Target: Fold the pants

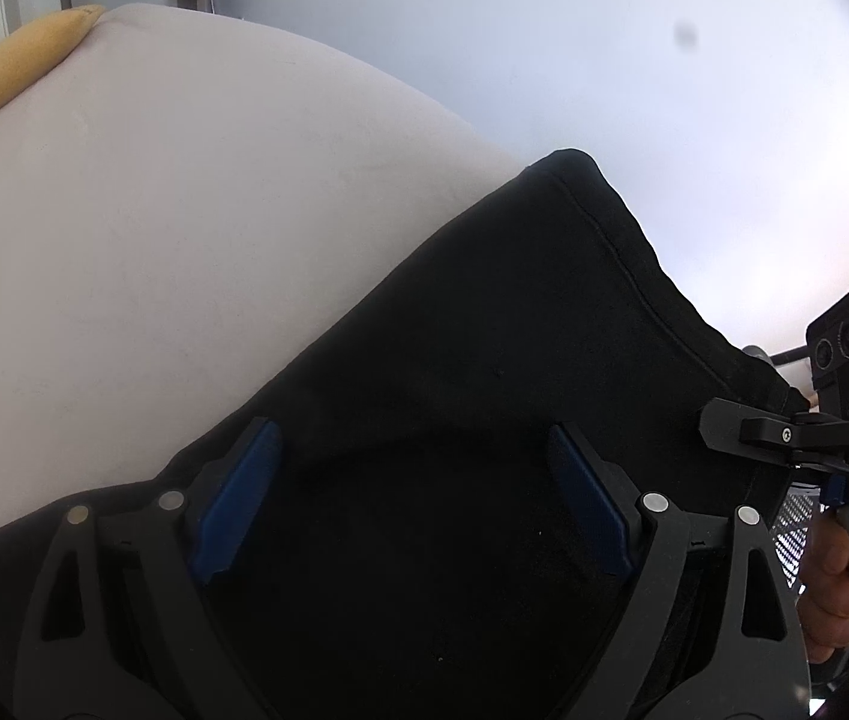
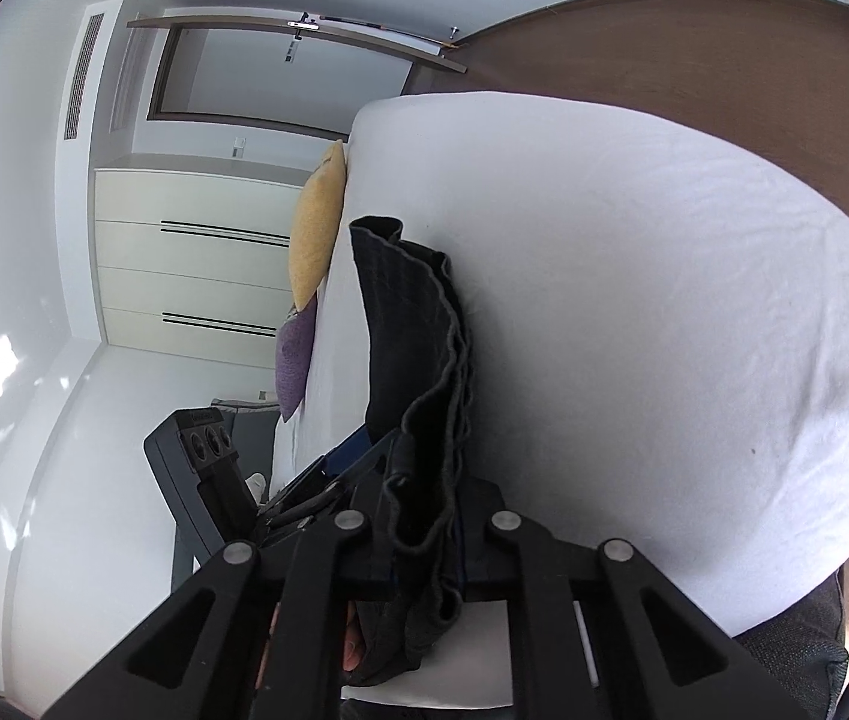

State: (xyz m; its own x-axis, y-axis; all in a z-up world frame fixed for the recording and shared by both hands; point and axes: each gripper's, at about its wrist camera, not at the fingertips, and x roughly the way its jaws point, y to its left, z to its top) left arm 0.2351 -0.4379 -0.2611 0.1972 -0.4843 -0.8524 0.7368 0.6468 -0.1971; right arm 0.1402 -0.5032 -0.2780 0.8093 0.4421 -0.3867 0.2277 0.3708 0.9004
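Observation:
The black pants (image 1: 484,360) lie folded on the white bed (image 1: 154,210), running from the lower left up to a corner at upper right. My left gripper (image 1: 415,480) is open, its blue pads (image 1: 238,498) spread wide just over the black cloth. My right gripper (image 2: 424,516) is shut on the layered edge of the pants (image 2: 418,324), which stand out from the jaws along the bed (image 2: 634,300). The right gripper also shows in the left wrist view (image 1: 784,438), at the pants' right edge.
A yellow cushion (image 2: 319,228) and a purple cushion (image 2: 293,360) lie at the bed's far end. White drawers (image 2: 196,252) and a doorway (image 2: 280,78) are beyond. Brown floor (image 2: 724,60) borders the bed. A hand (image 1: 844,570) grips the right handle.

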